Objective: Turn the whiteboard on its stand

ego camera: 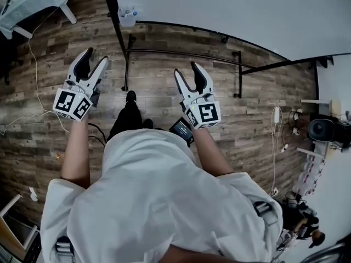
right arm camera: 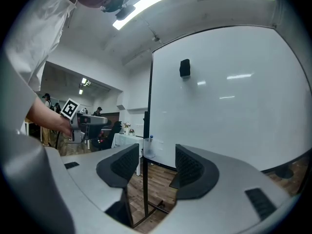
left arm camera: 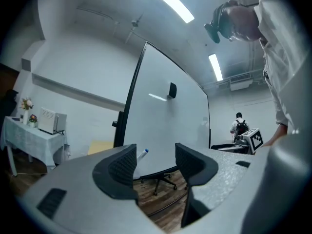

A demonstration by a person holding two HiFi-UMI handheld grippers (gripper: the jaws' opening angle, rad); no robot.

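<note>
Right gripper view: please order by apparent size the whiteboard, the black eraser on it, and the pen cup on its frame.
1. whiteboard, by far the largest.
2 and 3. black eraser and pen cup look alike in size; no ranking.

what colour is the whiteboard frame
The whiteboard frame is black; the left gripper view shows it best.

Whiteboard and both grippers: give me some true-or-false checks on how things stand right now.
1. The left gripper grips the large white whiteboard. False: its fingers stand apart, empty, short of the board.
2. The right gripper is open and empty. True.
3. A small black block sits on the board's face. True.
4. The clear plastic marker cup lies on the brown wood-plank floor. False: it sits at the board's corner, by the black metal stand.
</note>
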